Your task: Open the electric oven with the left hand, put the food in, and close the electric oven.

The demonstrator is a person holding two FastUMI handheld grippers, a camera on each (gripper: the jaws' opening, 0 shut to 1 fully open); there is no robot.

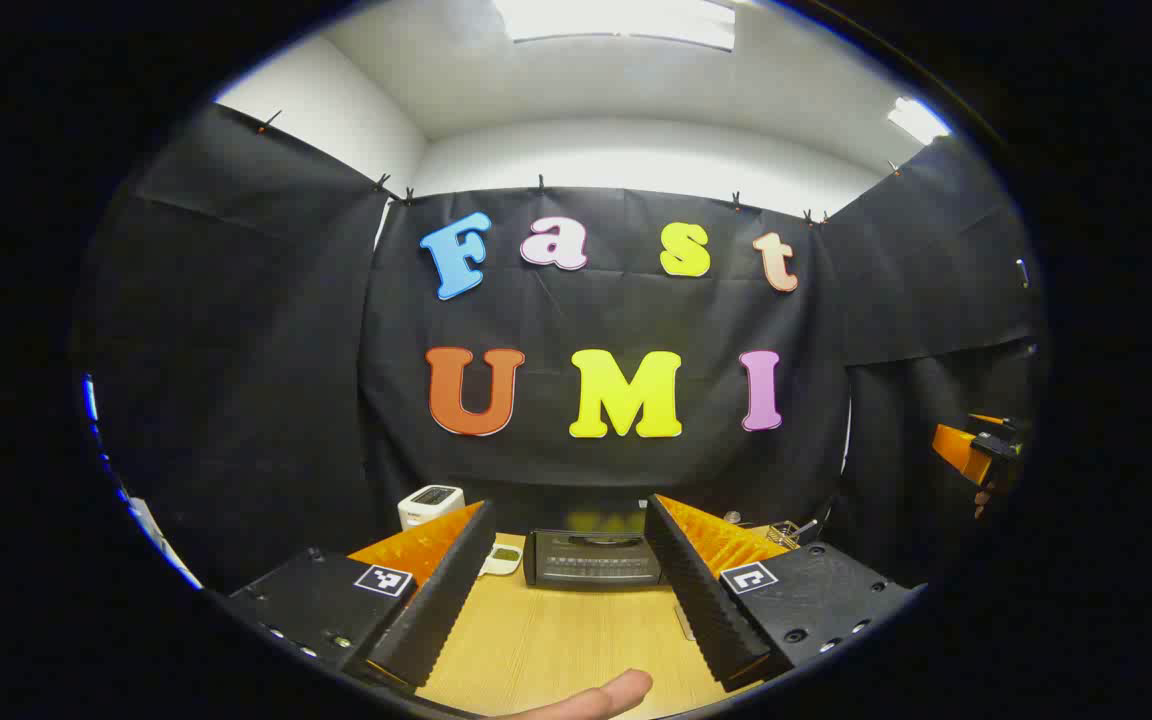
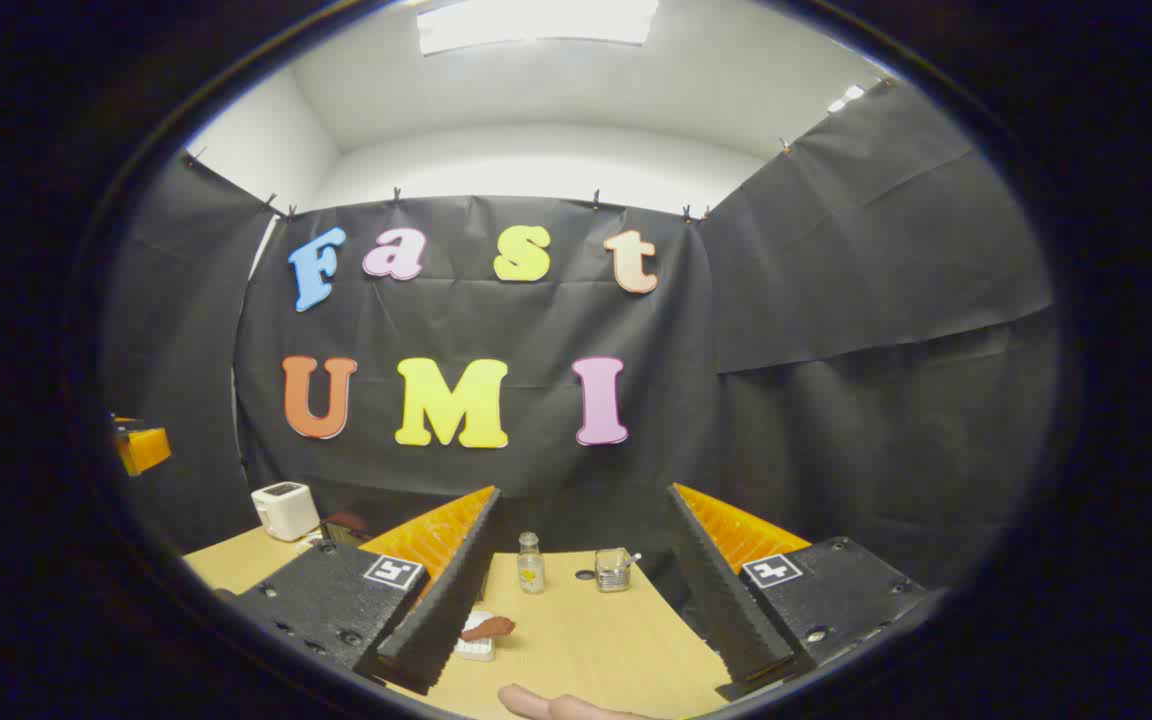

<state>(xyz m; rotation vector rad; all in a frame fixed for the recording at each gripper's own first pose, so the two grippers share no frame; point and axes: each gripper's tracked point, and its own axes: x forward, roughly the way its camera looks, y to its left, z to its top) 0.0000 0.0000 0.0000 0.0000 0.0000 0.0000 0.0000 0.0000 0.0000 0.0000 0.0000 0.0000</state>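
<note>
Both grippers open, oven shut.
Left gripper (image 1: 576,590) could miss the oven (image 1: 591,557) handle; right gripper (image 2: 576,590) hangs above the food (image 2: 488,628).

I see the dark electric oven (image 1: 593,557) shut at the desk's (image 1: 556,640) far edge; brown food (image 2: 488,628) lies on a white tray (image 2: 476,647) nearer.
</note>
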